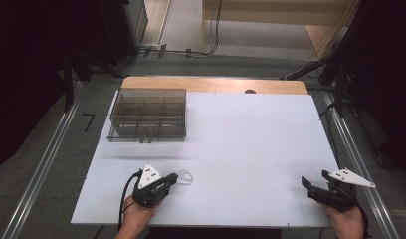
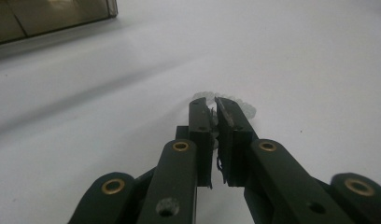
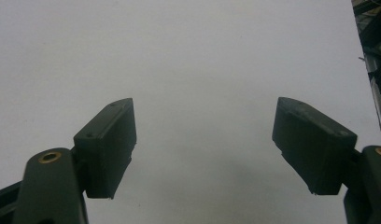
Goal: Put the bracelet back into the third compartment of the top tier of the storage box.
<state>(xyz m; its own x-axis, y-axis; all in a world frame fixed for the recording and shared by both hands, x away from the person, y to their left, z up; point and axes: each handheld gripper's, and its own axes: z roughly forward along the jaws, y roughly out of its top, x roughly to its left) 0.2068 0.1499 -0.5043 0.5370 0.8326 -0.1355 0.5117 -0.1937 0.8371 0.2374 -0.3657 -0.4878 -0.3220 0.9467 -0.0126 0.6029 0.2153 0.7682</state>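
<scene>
A small clear beaded bracelet (image 1: pixel 185 177) lies on the white table (image 1: pixel 241 134) near the front left. My left gripper (image 1: pixel 174 177) is shut on its near edge; in the left gripper view the jaws pinch the clear beads (image 2: pixel 244 108) at the gripper tip (image 2: pixel 214 105). My right gripper (image 1: pixel 310 183) rests at the front right of the table, jaws wide apart. In the right gripper view nothing lies between the spread fingers (image 3: pixel 109 140), just bare white table (image 3: pixel 202 70).
A smoky clear plastic organiser box (image 1: pixel 149 114) with several compartments sits at the back left of the table; its corner (image 2: pixel 48 18) appears in the left gripper view. Metal rails run along both sides of the table, and cables lie on the floor beyond.
</scene>
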